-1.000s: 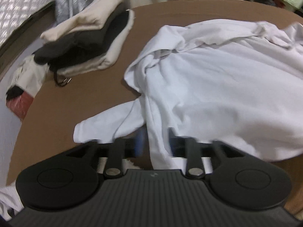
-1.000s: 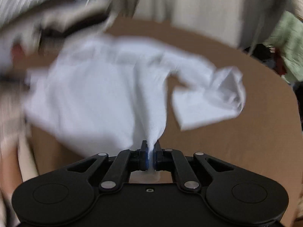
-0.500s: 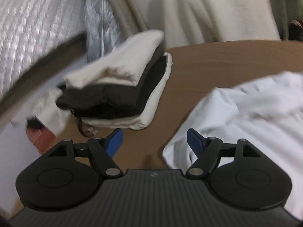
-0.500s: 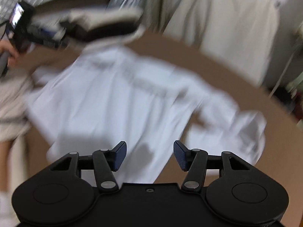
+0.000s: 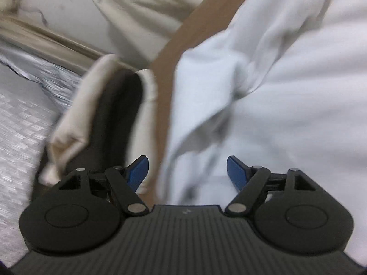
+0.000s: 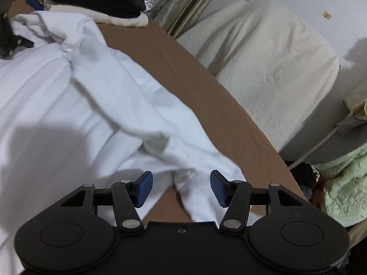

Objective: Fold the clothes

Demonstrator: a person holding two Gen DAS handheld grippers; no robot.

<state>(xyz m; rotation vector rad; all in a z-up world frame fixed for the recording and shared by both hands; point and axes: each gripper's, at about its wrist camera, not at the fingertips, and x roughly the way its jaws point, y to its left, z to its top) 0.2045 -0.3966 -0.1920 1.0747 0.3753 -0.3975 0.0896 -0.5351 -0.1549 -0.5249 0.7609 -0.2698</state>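
Brown table (image 6: 206, 87) (cloth-draped furniture (image 6: 270, 64) behind)

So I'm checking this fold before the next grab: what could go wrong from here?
1. The white shirt lies rumpled, so a pinch may catch several layers.
2. The left gripper is open beside the folded clothes stack and could knock it.
3. The sleeve in front of the right gripper lies near the table edge and might slide off.

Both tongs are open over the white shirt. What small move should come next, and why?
Probably close the right tongs on the sleeve end lying between their pads. The white shirt lies spread but rumpled on the brown table, and the left tongs are open at its other edge, so both could fold inward.
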